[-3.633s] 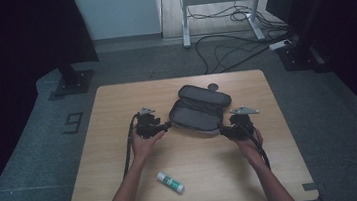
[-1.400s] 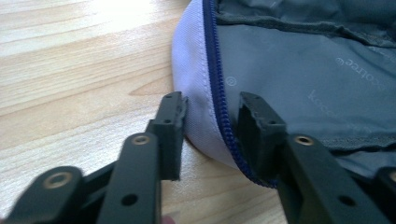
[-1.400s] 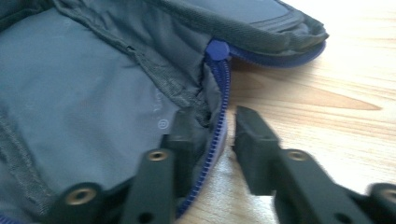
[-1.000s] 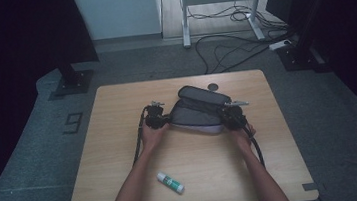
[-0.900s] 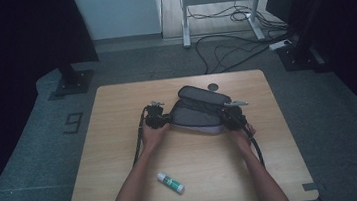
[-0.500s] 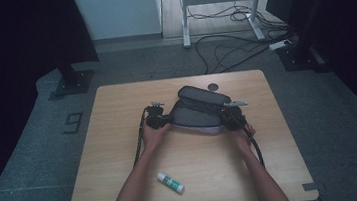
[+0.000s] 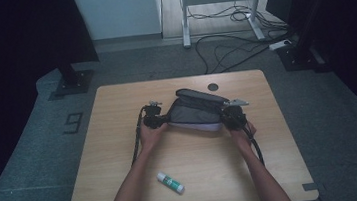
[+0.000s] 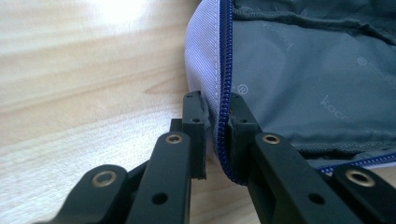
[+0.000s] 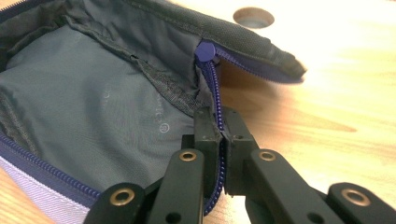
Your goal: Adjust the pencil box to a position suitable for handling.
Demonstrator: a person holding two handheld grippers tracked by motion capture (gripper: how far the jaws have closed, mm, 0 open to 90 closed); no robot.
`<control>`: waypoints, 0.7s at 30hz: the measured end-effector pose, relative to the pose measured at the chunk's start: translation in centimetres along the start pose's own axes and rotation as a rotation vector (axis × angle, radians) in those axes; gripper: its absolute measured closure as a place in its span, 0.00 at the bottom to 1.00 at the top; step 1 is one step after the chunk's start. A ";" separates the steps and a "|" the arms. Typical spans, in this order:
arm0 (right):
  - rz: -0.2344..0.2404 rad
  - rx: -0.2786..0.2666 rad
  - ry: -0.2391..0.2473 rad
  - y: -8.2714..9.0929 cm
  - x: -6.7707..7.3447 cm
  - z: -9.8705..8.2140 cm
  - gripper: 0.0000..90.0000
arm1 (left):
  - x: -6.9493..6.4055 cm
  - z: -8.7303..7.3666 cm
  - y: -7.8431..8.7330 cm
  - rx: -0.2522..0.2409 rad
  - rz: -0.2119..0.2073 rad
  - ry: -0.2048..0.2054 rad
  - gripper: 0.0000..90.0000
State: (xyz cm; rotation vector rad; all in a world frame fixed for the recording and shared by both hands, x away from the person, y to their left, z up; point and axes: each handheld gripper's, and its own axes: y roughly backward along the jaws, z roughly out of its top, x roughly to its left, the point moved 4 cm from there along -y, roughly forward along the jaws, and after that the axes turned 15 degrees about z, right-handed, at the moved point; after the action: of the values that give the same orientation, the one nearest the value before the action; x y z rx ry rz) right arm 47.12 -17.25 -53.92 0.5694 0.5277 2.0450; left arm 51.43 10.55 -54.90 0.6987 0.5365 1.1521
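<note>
A grey zip pouch (image 7: 195, 115) with a blue zipper lies open in the middle of the wooden table (image 7: 122, 156). My left gripper (image 7: 162, 121) is at its left end. In the left gripper view the jaws (image 8: 215, 105) have just been closing and now pinch the pouch's (image 8: 303, 70) zipper rim. My right gripper (image 7: 225, 118) is at the right end. Its jaws (image 9: 219, 119) are shut on the zipper edge of the pouch (image 9: 93, 93), just below the blue zipper slider (image 9: 204, 50).
A white glue stick with a green label (image 7: 170, 182) lies on the table between the person's forearms, near the front edge. A round hole (image 7: 213, 87) sits in the tabletop behind the pouch. Cables and stand feet lie on the floor beyond the table.
Since 3.6 s ago both grippers have moved inward from beside the pouch onto its two ends. Over the last second the hands and pouch have hardly shifted.
</note>
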 end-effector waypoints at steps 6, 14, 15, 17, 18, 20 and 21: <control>0.018 -0.032 0.008 1.0 0.7 0.7 0.95 | 0.2 0.5 1.9 -0.034 0.006 -0.013 0.90; 0.037 -0.051 0.021 1.3 1.5 1.1 0.95 | 0.8 0.2 3.2 -0.057 -0.003 -0.004 0.90; 0.039 -0.054 0.024 1.3 1.6 1.2 0.95 | 0.9 0.2 3.4 -0.060 -0.004 -0.003 0.90; 0.043 -0.058 0.028 1.5 1.8 1.3 0.95 | 0.9 0.1 3.7 -0.066 -0.007 -0.004 0.90; 0.045 -0.060 0.029 1.6 1.9 1.3 0.95 | 0.9 0.1 3.9 -0.071 -0.009 -0.003 0.90; 0.050 -0.063 0.031 1.8 2.0 1.4 0.95 | 0.9 0.0 4.4 -0.081 -0.013 -0.004 0.90; 0.054 -0.067 0.032 1.9 2.1 1.4 0.95 | 1.0 -0.1 4.6 -0.086 -0.018 0.000 0.90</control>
State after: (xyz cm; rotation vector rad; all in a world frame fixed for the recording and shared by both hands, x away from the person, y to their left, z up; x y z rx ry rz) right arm 45.75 -16.17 -51.32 0.5168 0.4654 2.1174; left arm 48.77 12.58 -51.54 0.6192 0.4895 1.1518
